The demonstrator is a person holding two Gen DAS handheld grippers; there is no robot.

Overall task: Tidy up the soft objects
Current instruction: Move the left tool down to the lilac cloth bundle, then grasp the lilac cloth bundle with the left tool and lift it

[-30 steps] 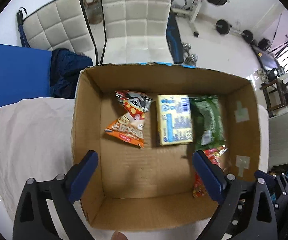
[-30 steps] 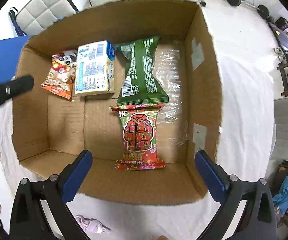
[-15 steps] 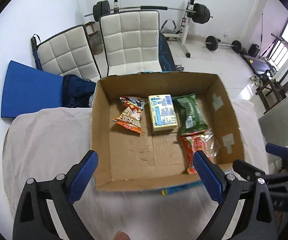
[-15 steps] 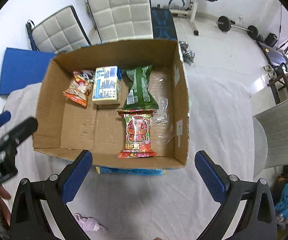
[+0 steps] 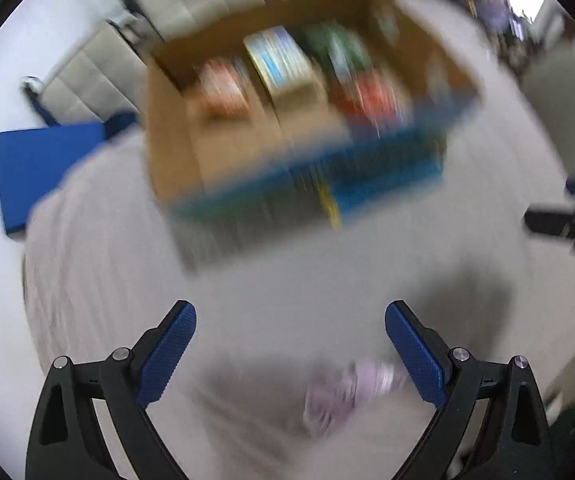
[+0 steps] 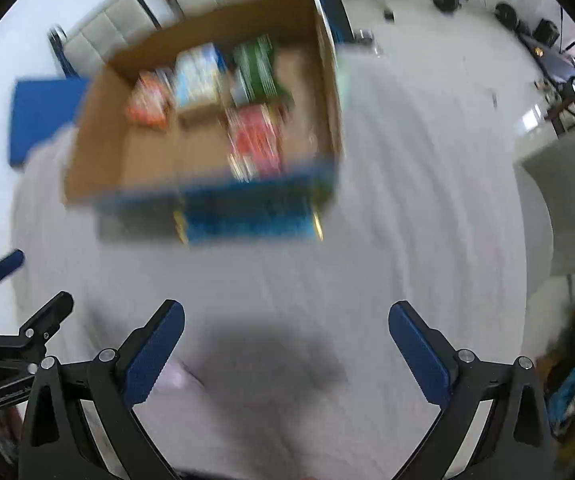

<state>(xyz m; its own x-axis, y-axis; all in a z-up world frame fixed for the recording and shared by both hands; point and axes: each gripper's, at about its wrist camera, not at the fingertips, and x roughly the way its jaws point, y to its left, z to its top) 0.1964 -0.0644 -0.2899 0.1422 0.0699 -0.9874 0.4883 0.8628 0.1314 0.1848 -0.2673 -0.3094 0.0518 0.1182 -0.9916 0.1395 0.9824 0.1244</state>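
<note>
Four blurred snack packs lie in the brown cardboard box (image 6: 99, 160), so we hold both empty grippers, left gripper (image 5: 289, 350) and right gripper (image 6: 287, 352), spread wide near the crumpled lilac cloth (image 5: 343, 394), probably the next pickup.

Both views are motion-blurred; the packets in the cardboard box (image 5: 175, 128) are colour smears only, print unreadable; a pale lilac soft item (image 5: 347, 392) near the left gripper (image 5: 289, 344) is too smeared to identify; the right gripper (image 6: 285, 346) is cut off by the lower frame edge.
</note>
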